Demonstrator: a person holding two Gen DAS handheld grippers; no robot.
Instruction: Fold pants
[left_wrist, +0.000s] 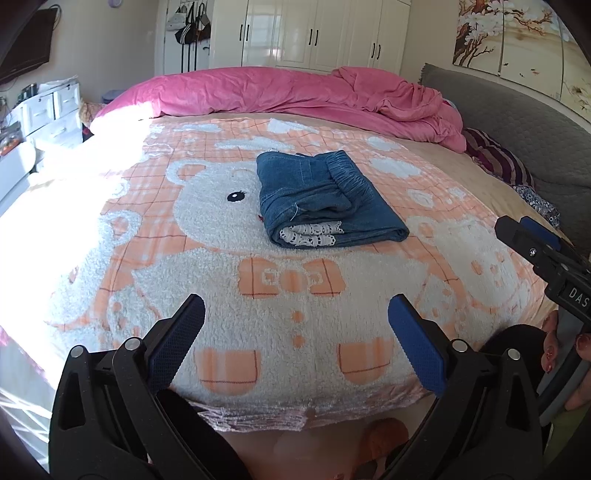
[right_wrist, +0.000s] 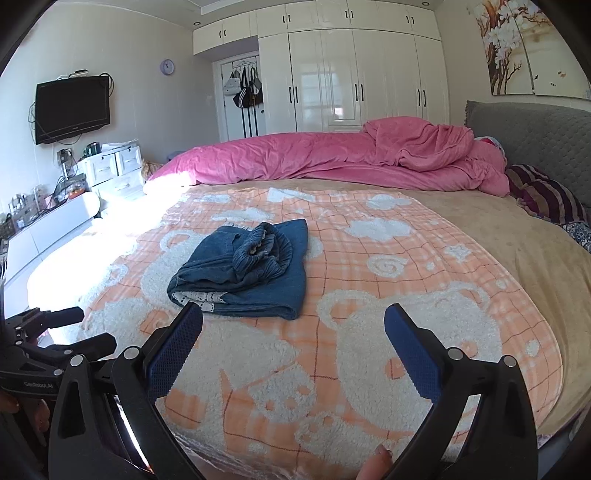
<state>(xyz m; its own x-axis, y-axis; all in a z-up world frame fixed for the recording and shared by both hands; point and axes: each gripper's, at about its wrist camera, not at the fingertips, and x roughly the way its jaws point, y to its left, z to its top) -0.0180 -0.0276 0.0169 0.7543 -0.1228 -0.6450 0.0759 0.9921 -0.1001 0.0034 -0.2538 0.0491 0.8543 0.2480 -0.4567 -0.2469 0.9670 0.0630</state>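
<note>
A pair of blue denim pants (left_wrist: 325, 199) lies folded into a compact bundle on the fleecy bear-print blanket (left_wrist: 207, 258), white lace trim showing at its near edge. In the right wrist view the pants (right_wrist: 243, 273) lie ahead and to the left. My left gripper (left_wrist: 295, 314) is open, held back near the blanket's front edge, nothing between its blue pads. My right gripper (right_wrist: 293, 321) is open too, hovering just short of the bundle and empty. The right gripper (left_wrist: 543, 254) also shows at the right edge of the left wrist view, the left gripper (right_wrist: 66, 328) at the left of the right one.
A rumpled pink duvet (left_wrist: 295, 96) runs along the far side of the bed. A grey headboard (right_wrist: 535, 125) and striped pillow (right_wrist: 546, 192) sit at the right. White wardrobes (right_wrist: 351, 74), a wall television (right_wrist: 72, 107) and a cluttered white dresser (right_wrist: 110, 166) stand beyond.
</note>
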